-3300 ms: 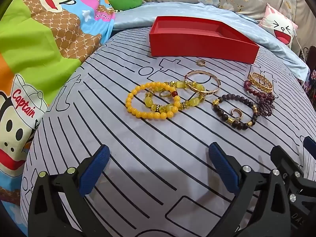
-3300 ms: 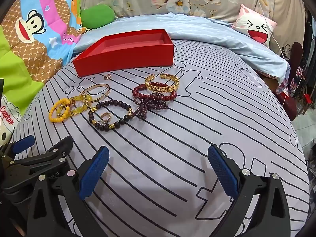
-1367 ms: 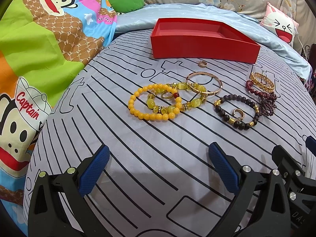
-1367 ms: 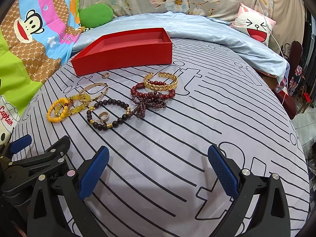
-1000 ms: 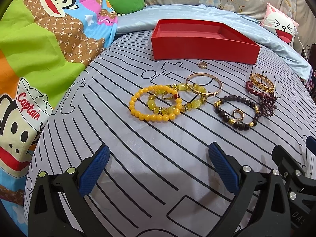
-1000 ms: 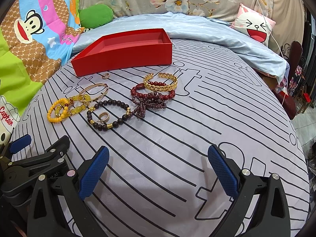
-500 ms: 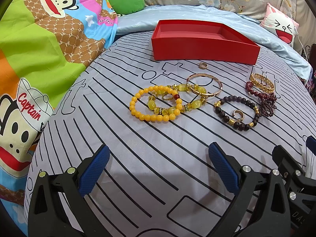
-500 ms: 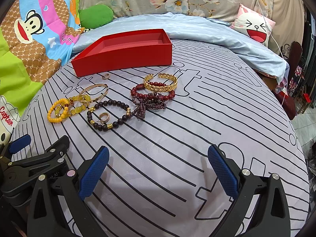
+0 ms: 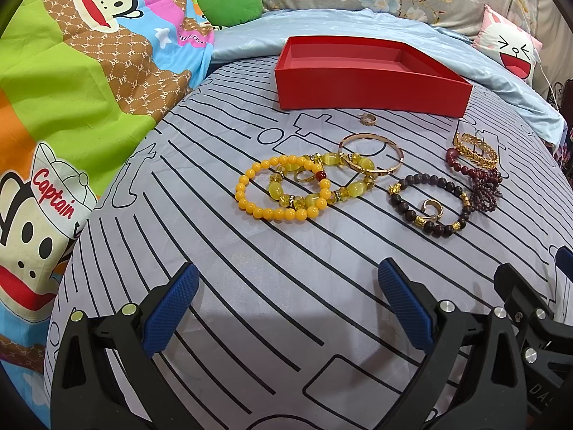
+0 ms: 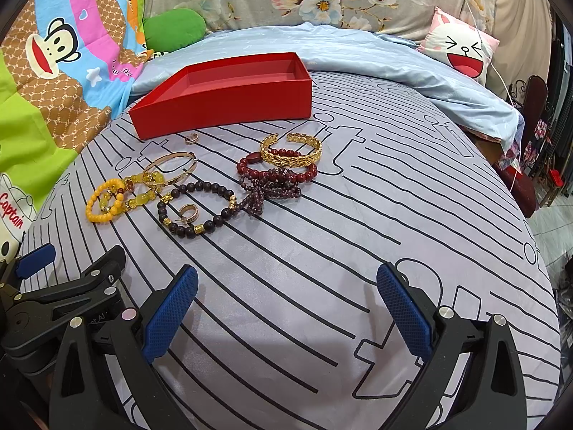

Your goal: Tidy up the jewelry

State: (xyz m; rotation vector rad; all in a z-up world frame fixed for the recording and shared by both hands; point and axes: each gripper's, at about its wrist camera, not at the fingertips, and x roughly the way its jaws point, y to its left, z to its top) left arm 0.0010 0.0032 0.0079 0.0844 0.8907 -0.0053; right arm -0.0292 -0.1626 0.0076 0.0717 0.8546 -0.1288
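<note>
On the striped bed sheet [image 9: 250, 322], the empty red box [image 9: 369, 87] lies farthest ahead of both hand-held grippers. The jewelry cluster [image 9: 358, 182] lies between box and left hand-held gripper [image 9: 286, 308], whose jaws stand apart, empty. The right hand-held gripper [image 10: 286, 308], likewise apart, alone shows floor beyond the bed's right edge.

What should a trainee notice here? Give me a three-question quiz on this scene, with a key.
1. True or false: the red box already holds jewelry.
2. What lies inside the dark bead bracelet? A) a small gold ring B) a coin C) nothing
3. Fill in: the gold leaf cuff rests on the ____ bead bracelet.

Key: 1 false, its visible inside is bare. 2 A, the small gold ring. 3 red. The left gripper and right gripper both have open jaws, holding nothing.
</note>
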